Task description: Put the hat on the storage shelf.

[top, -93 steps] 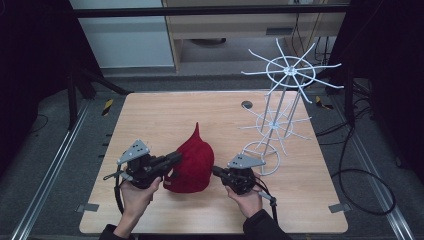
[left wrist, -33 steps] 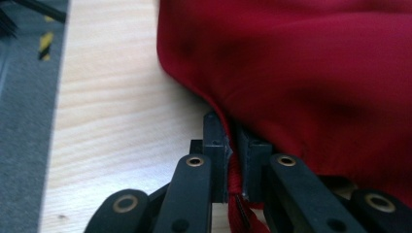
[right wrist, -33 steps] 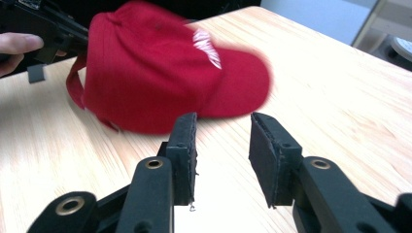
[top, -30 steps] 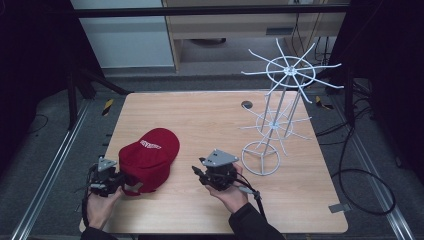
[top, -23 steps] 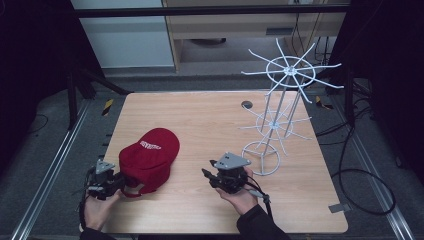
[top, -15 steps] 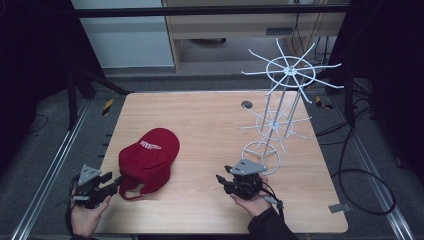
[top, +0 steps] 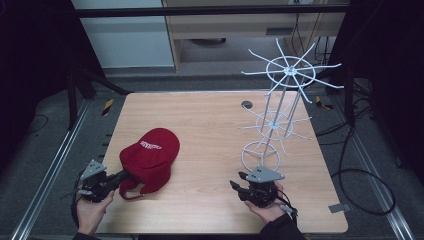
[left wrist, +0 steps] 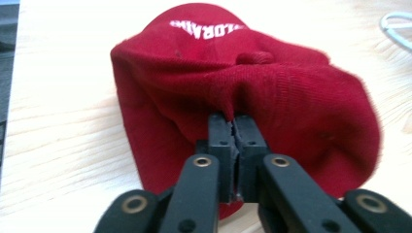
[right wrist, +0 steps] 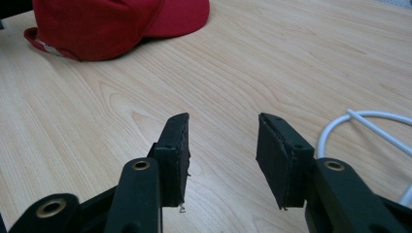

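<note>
The cap [left wrist: 243, 87] is red cloth with a fine ribbed weave, matt and slightly fuzzy, with white stitched lettering. The table [top: 210, 120] is pale wood with visible grain, smooth, with a soft sheen. The rack [top: 280, 110] looks like white coated wire, smooth and faintly glossy. The left gripper [left wrist: 233, 127] and right gripper [right wrist: 221, 131] are matt black, their pads [right wrist: 177, 145] rough-edged.

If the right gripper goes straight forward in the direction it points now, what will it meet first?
Probably nothing close. The right gripper is open above bare table. The red cap lies left of its line and the white rack base right of it. Depth is hard to judge, so the cap's brim might be grazed.
</note>
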A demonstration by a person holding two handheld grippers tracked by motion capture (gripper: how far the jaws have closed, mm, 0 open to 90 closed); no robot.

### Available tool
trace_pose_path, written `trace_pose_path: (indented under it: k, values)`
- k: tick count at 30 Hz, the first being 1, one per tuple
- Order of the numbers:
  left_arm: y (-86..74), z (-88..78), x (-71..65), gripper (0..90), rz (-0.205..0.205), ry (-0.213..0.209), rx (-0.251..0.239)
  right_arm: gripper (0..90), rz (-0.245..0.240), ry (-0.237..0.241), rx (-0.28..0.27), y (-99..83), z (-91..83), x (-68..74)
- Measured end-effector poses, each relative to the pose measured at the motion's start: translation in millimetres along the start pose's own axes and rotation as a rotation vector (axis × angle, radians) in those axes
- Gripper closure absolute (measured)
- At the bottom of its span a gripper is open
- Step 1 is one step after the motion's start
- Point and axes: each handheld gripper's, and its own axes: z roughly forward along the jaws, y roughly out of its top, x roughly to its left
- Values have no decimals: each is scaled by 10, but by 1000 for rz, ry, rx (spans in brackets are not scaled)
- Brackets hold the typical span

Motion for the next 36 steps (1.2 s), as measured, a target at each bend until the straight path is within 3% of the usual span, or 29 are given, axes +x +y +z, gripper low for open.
trace_pose_path:
  k: [5, 6, 7, 10, 11, 12, 13, 14, 16, 17, 18, 19, 20, 25, 28, 30, 33, 36]
  values:
    - [53, 4, -169, 890, 13, -59, -4, 560, 6, -9, -2, -37, -50, -34]
    - [93, 33, -327, 890, 30, -98, -5, 560, 6, -12, -1, -47, -62, -44]
    - [93, 33, -327, 890, 30, -98, -5, 560, 6, -12, -1, -47, -62, -44]
    - [160, 120, -591, 890, 55, -142, -11, 561, 11, -19, -1, -70, -87, -72]
    - [189, 191, -735, 889, 72, -165, -10, 562, 12, -24, 0, -82, -98, -87]
    - [189, 191, -735, 889, 72, -165, -10, 562, 14, -26, 1, -89, -104, -95]
    - [218, 281, -895, 889, 97, -185, -3, 563, 18, -28, 3, -96, -109, -102]
    - [218, 281, -895, 890, 97, -185, -3, 564, 17, -30, 3, -103, -116, -112]
    - [256, 410, -1103, 890, 124, -222, 7, 565, 22, -33, 3, -115, -125, -127]
    - [256, 410, -1103, 890, 124, -222, 7, 565, 22, -33, 3, -115, -125, -127]
    - [274, 487, -1225, 890, 148, -237, 12, 566, 23, -38, 6, -129, -128, -146]
    - [274, 487, -1225, 889, 148, -237, 12, 566, 23, -38, 6, -129, -128, -146]
    - [283, 553, -1325, 888, 178, -242, 16, 566, 27, -40, 9, -141, -123, -161]
    - [284, 532, -1404, 803, 220, -222, 6, 565, 35, -51, 24, -176, -114, -195]
    - [302, 355, -1382, 731, 226, -223, -49, 562, 36, -51, 23, -187, -117, -201]
    - [357, 257, -1352, 631, 231, -215, -81, 552, 43, -57, 21, -197, -139, -212]
    - [400, 277, -1353, 530, 264, -215, -80, 539, 55, -58, 15, -209, -168, -219]
    - [435, 457, -1370, 489, 305, -218, -43, 520, 72, -67, 10, -239, -217, -240]
